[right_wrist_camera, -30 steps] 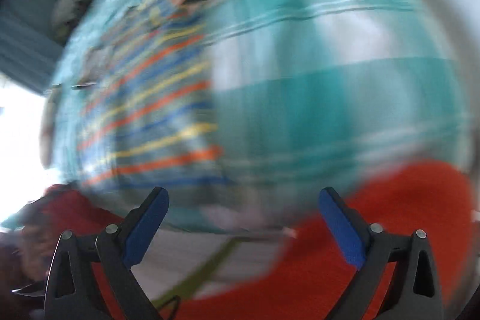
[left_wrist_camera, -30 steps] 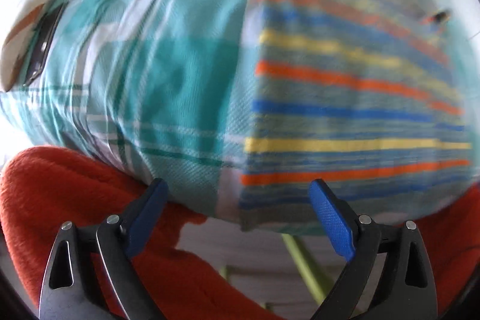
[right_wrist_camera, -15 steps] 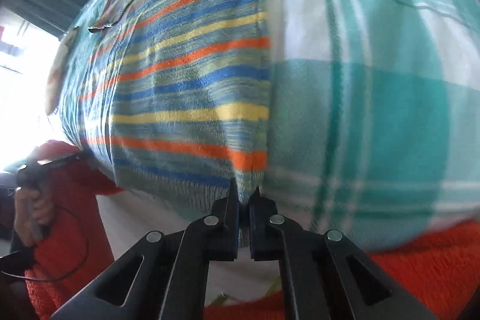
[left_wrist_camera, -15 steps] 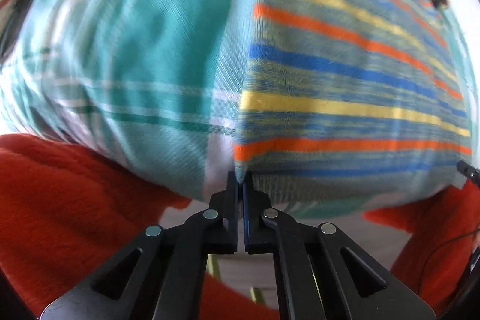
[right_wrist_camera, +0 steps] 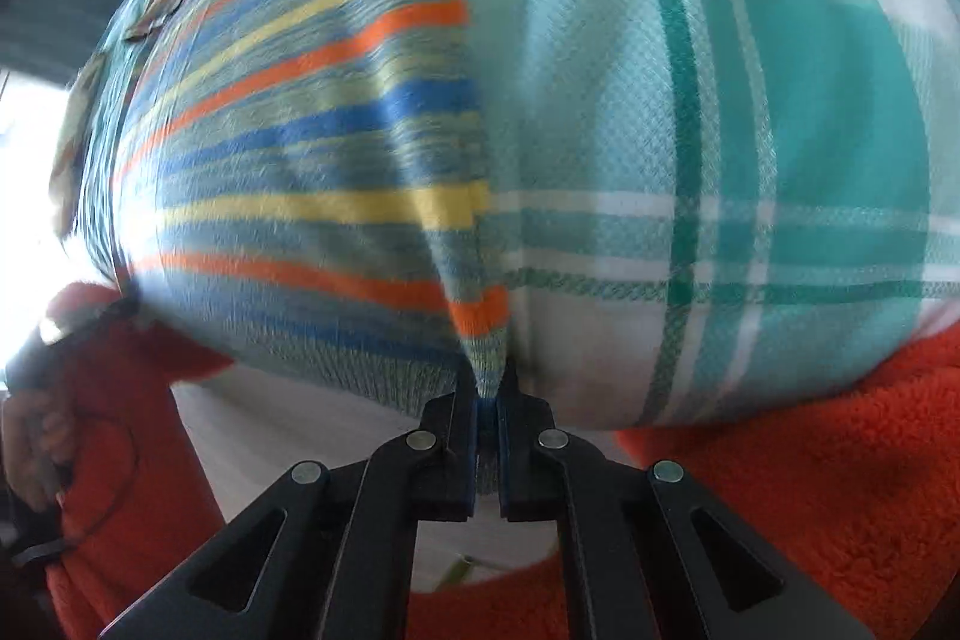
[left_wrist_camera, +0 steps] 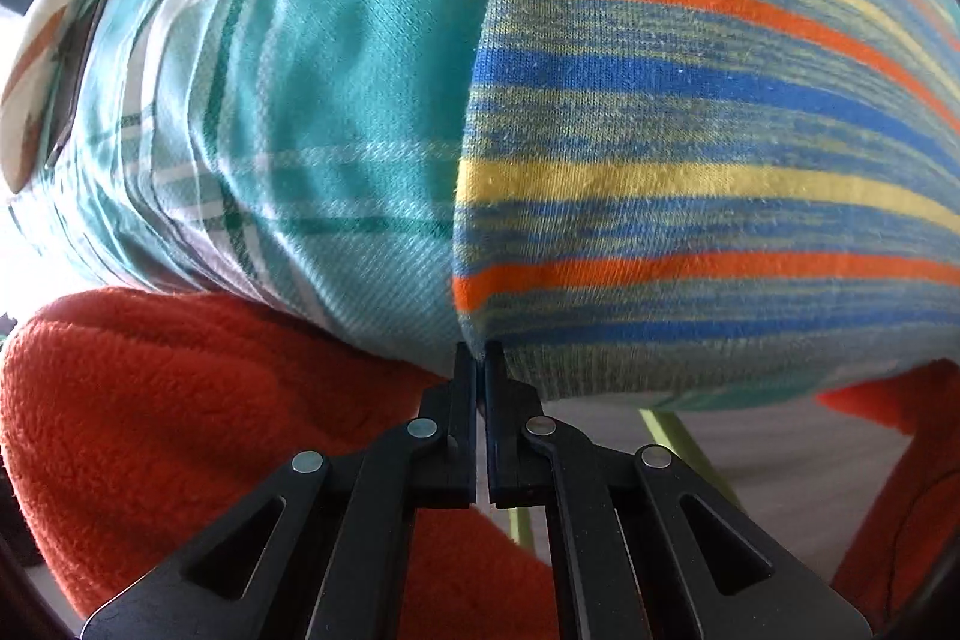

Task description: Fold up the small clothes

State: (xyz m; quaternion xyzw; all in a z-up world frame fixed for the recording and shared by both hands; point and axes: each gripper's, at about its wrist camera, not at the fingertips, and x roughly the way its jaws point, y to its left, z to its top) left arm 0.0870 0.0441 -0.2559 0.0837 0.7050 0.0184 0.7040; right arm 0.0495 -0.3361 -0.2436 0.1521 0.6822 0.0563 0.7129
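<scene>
A small knit garment with blue, yellow and orange stripes (left_wrist_camera: 708, 148) (right_wrist_camera: 312, 172) lies flat on a teal checked cloth (left_wrist_camera: 336, 100) (right_wrist_camera: 750, 130). My left gripper (left_wrist_camera: 480, 352) is shut on the garment's near left corner at its hem. My right gripper (right_wrist_camera: 487, 376) is shut on the near right corner, where a pinch of the ribbed hem shows between the pads and pulls up into a small ridge. Both grippers point down at the cloth's near edge.
The person's orange fleece sleeves (left_wrist_camera: 198, 430) (right_wrist_camera: 810, 460) fill the lower corners of both views. A hand (right_wrist_camera: 36, 436) holding the other gripper shows at the far left of the right wrist view. Pale floor with a green line (left_wrist_camera: 672, 436) lies below the cloth's edge.
Both grippers went from wide open to shut on the striped garment's near corners. Both came down closer to the cloth, and the right corner now puckers upward.
</scene>
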